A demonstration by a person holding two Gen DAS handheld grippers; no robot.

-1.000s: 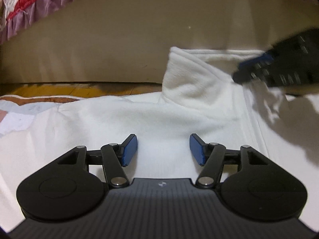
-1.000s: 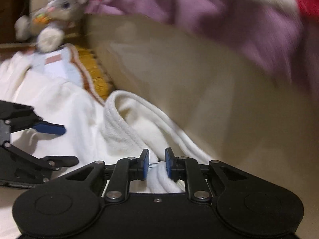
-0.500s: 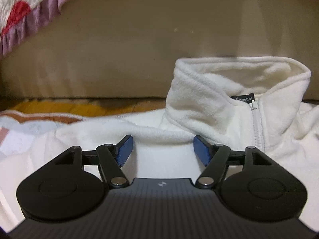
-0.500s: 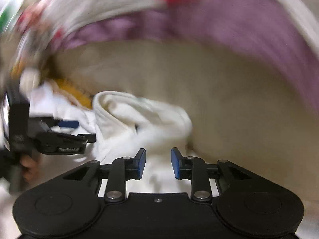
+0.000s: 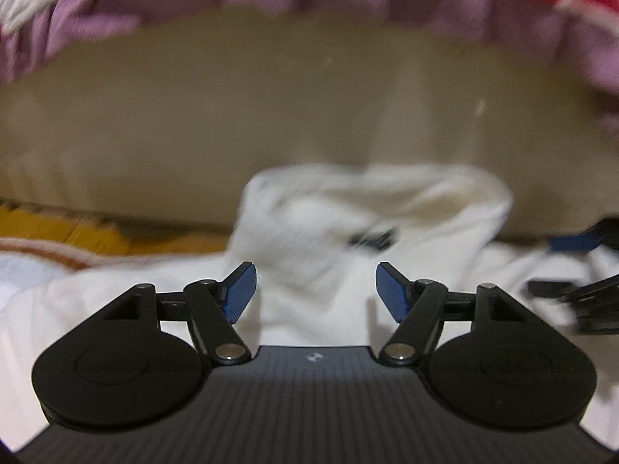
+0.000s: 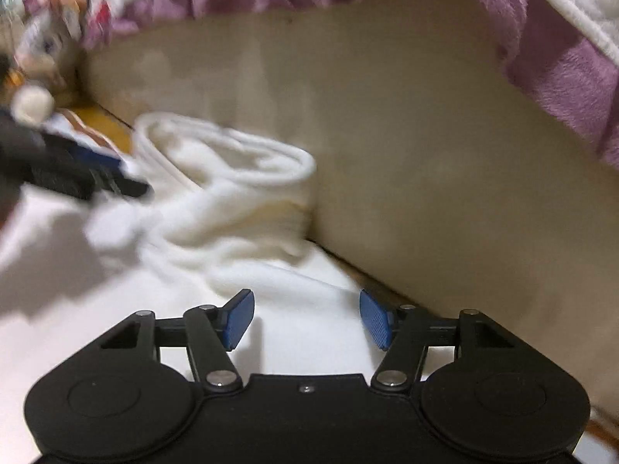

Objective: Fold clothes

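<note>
Jaws of right hand-held gripper (image 6: 306, 319) are opening, gripping nothing.

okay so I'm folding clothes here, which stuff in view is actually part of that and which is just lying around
Part of the job:
- white fleece jacket, collar standing up
- left claw, open, empty
- right claw, opening, nothing between its pads

Just lying about:
- purple frilled bedcover
- plush toy, blurred
- beige bed side
</note>
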